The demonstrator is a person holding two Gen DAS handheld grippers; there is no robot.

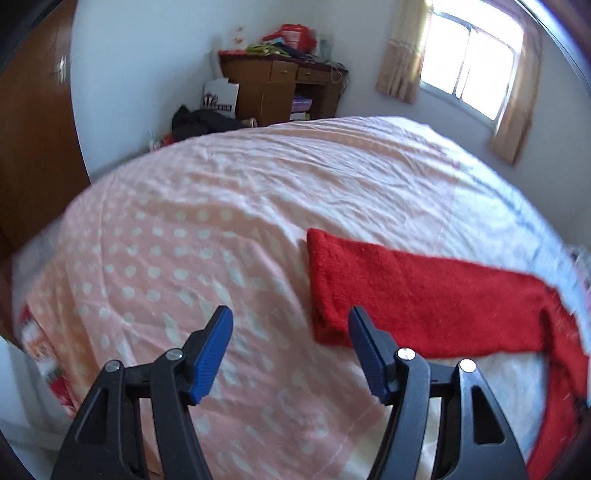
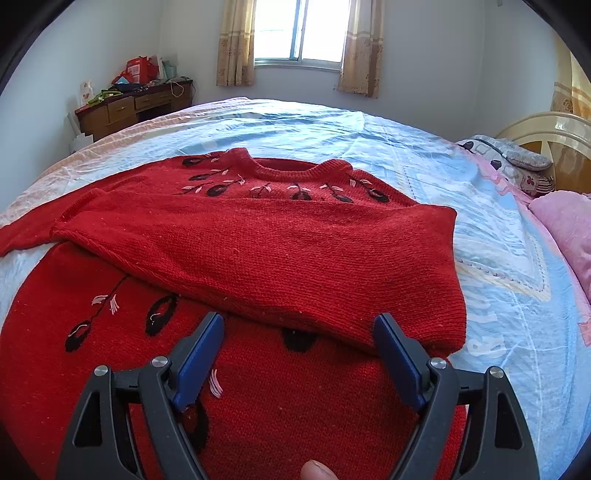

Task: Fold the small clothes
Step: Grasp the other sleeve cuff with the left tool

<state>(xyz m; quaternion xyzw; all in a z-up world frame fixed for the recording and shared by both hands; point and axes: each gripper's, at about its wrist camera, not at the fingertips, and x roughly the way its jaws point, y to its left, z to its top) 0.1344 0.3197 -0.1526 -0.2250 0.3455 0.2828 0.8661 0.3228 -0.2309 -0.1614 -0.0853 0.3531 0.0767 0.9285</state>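
Fingers (image 2: 397, 354) apart, both grippers | one red sweater (image 2: 258, 240) | one bed (image 2: 498, 240)

Red knitted sweater with dark embroidered flowers (image 2: 258, 240) lies flat on the bed with the pink-and-blue printed sheet (image 2: 424, 155), neckline toward the curtained window (image 2: 301, 33). One sleeve is folded across its chest; the other sleeve (image 1: 388, 291) extends sideways over the sheet. Brown wooden desk with drawers (image 2: 129, 107) stands beyond the bed's far left corner (clutter piled on top). Pink pillow (image 2: 565, 225) lies at the right edge.
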